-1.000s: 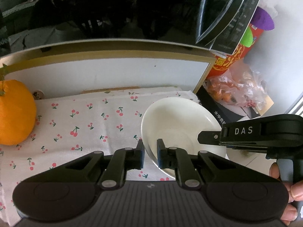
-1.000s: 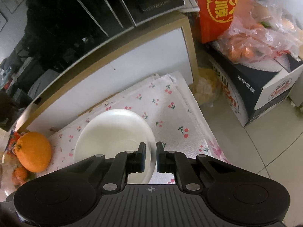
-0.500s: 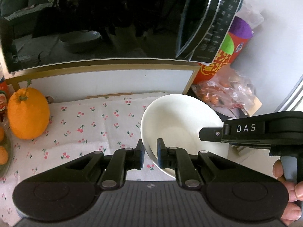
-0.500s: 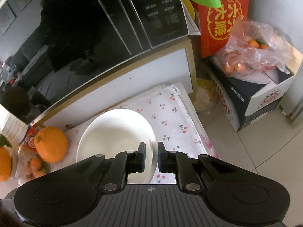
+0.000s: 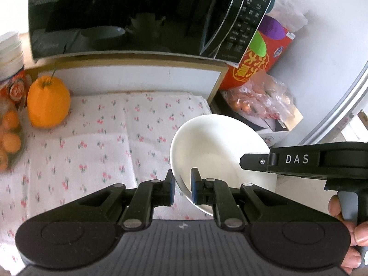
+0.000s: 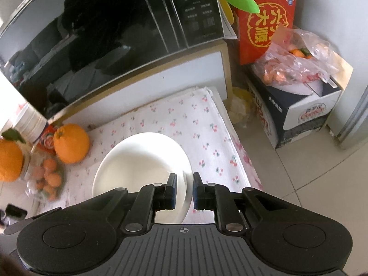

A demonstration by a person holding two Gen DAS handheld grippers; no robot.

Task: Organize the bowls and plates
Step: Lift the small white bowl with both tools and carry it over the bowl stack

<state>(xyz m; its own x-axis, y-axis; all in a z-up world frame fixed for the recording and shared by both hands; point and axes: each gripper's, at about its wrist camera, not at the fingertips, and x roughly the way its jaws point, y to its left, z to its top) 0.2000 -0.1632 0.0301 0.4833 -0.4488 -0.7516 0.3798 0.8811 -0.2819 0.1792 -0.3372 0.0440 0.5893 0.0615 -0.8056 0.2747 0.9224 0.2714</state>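
A white bowl is held in the air above a cherry-print cloth, gripped on opposite sides of its rim by both grippers. In the left wrist view the left gripper is seen clamped on the bowl's near-left rim, one pad outside the wall and one inside; the bowl fills the space from the centre out toward 3 o'clock. At 3 o'clock in that view the right gripper is seen from the side, reaching onto the far rim, with a person's fingers wrapped round its handle at 4 o'clock.

In the right wrist view the same bowl lies just left of centre, and the right gripper straddles its right-hand rim, the wall of the bowl standing between the two pads. The pads are close together on that rim, though whether both press on it fully cannot be told.

A large orange sits on the cloth at 9 o'clock in the left view, well apart from the bowl, with a bag of small oranges beside it. A black microwave stands on a white shelf at 12 o'clock. A red carton and a plastic bag of fruit on a cardboard box are seen at 1 to 2 o'clock in the right view.
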